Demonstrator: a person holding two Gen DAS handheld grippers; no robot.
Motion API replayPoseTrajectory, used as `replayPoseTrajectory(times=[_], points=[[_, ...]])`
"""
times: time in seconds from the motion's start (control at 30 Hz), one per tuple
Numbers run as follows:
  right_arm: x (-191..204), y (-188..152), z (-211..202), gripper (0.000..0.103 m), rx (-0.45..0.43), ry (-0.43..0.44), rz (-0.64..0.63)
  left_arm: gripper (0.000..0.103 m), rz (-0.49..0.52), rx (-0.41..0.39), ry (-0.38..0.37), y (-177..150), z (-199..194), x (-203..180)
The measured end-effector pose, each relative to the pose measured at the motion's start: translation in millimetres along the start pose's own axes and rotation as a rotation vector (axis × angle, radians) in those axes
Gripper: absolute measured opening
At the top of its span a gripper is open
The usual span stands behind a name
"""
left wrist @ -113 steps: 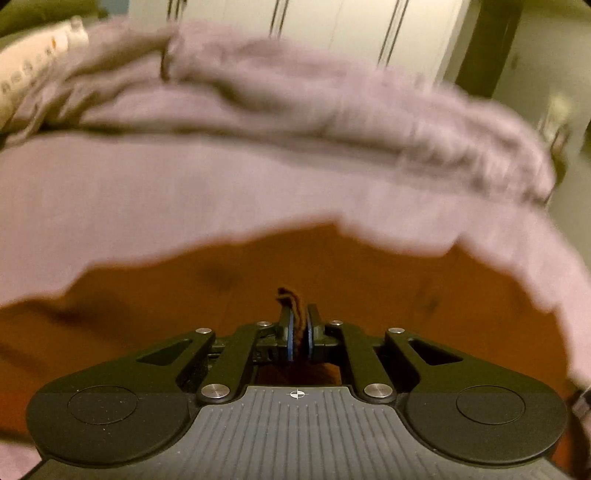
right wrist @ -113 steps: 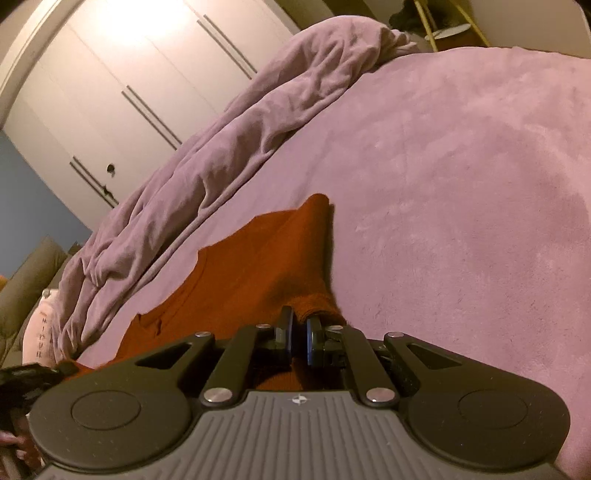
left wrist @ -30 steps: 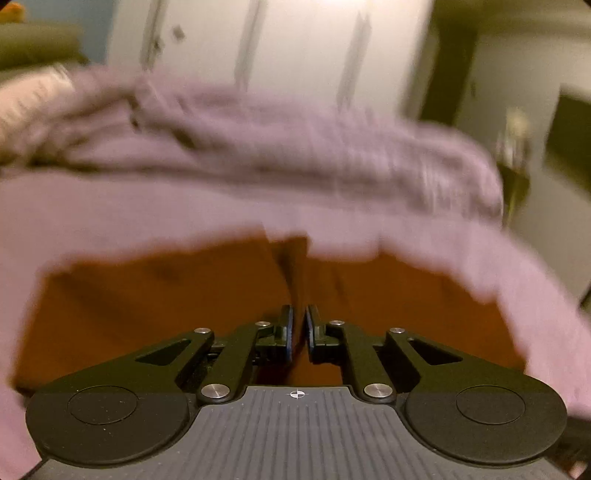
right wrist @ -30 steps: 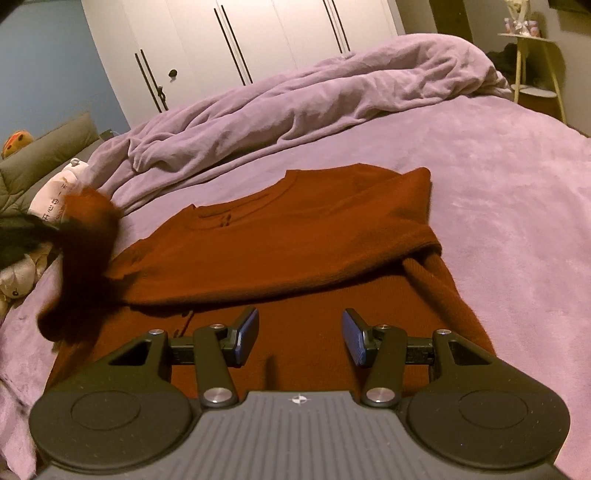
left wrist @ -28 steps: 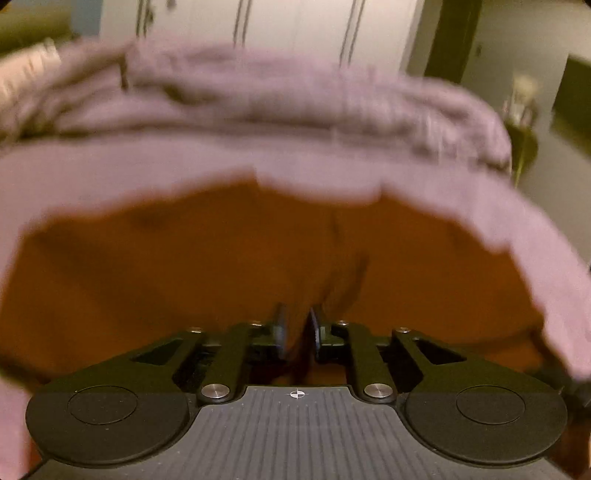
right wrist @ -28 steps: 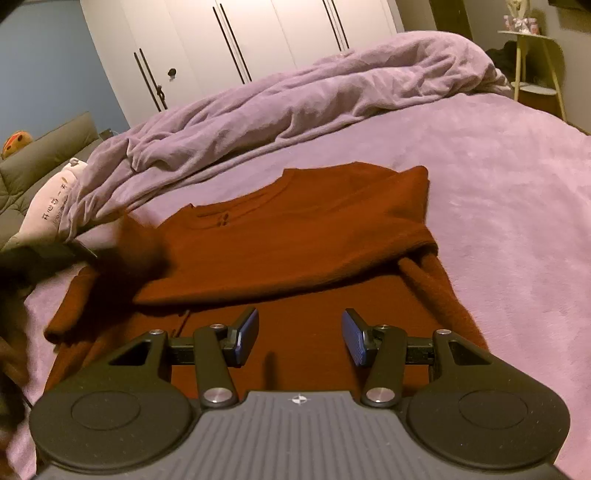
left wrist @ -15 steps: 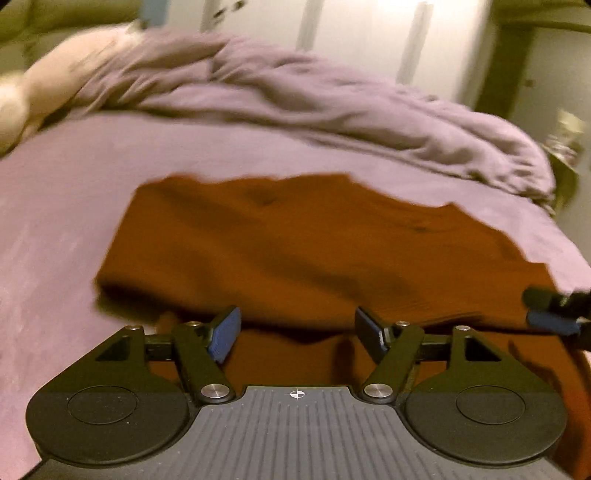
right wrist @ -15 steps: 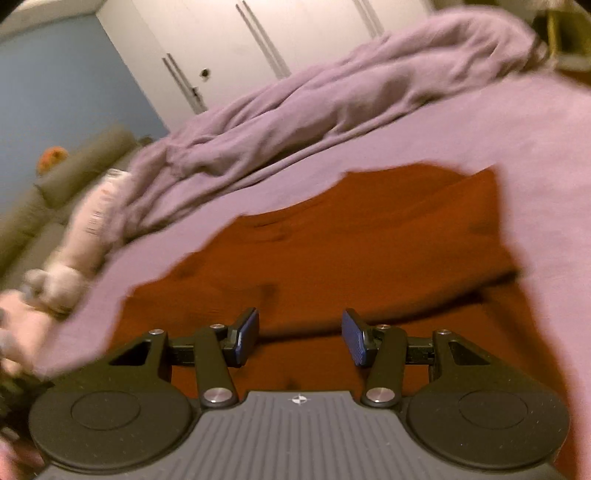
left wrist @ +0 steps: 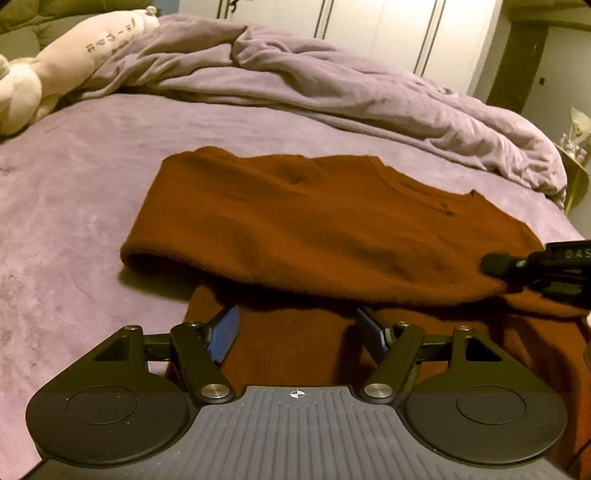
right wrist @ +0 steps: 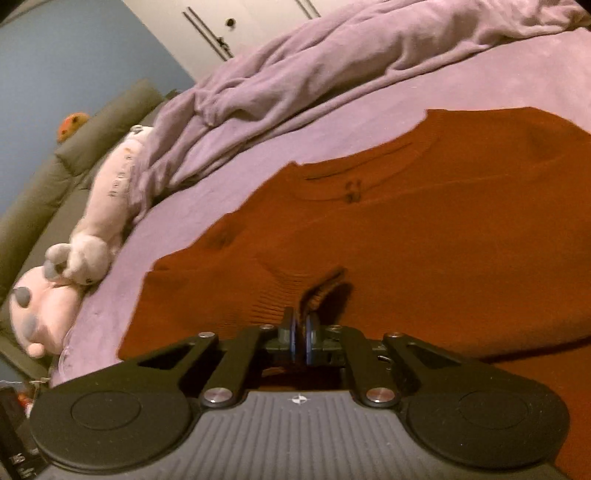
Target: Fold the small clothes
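On the purple bed (left wrist: 92,177), right hand-held gripper (right wrist: 301,338) pinches the rust-red knit sweater (left wrist: 314,221); left hand-held gripper (left wrist: 297,332) gapes empty; lift evenly, keeping edges aligned.

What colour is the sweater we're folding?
Rust-orange sweater, plain knit; clearest in the left wrist view.

A home bedroom, lilac-sheeted bed (left wrist: 74,177) filling the frame, rumpled purple duvet (left wrist: 332,88) across the upper half, pink plush toy (right wrist: 55,280) at left, white wardrobe doors (left wrist: 388,33) along the top
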State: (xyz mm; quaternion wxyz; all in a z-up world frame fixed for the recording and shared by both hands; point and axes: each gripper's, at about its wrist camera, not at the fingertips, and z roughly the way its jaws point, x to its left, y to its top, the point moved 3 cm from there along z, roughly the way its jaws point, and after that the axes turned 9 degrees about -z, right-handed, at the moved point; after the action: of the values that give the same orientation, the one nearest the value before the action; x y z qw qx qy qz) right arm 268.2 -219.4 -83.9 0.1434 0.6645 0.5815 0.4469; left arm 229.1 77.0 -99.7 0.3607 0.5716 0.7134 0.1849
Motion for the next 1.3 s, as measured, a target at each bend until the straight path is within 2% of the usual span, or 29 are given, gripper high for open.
replayPoseTrajectory(times=[0.13, 0.23, 0.37, 0.5, 0.67, 0.87, 1.03, 1.1, 1.17, 1.3], points=[[2, 22, -35, 0.004, -0.139, -0.113, -0.144, 0.075, 0.013, -0.012, 0.038, 11, 5, 0], [-20, 35, -55, 0.004, -0.188, -0.19, -0.159, 0.075, 0.034, -0.026, 0.058, 21, 16, -3], [-56, 36, -62, 0.004, -0.174, -0.269, -0.119, 0.07, 0.045, -0.02, 0.073, 29, 34, -11], [-82, 24, -59, 0.004, -0.132, -0.326, -0.092, 0.071, 0.041, -0.007, 0.062, 28, 35, -17], [-98, 12, -58, 0.004, -0.111, -0.367, -0.086, 0.072, 0.085, 0.002, 0.076, 23, 35, -13], [-101, 17, -72, 0.004, -0.174, -0.413, -0.09, 0.072, 0.075, -0.003, 0.05, 26, 26, -11], [-119, 13, -67, 0.003, -0.133, -0.499, -0.08, 0.072, 0.076, 0.014, 0.056, 24, 24, -9], [-126, 8, -65, 0.003, -0.11, -0.493, -0.05, 0.072, 0.081, 0.014, 0.053, 24, 18, -8], [-130, 7, -70, 0.004, -0.129, -0.469, 0.0, 0.074, 0.087, 0.003, 0.05, 26, 10, -7], [-139, 5, -81, 0.008, -0.16, -0.359, 0.125, 0.083, 0.124, -0.067, 0.058, 36, -13, -4]])
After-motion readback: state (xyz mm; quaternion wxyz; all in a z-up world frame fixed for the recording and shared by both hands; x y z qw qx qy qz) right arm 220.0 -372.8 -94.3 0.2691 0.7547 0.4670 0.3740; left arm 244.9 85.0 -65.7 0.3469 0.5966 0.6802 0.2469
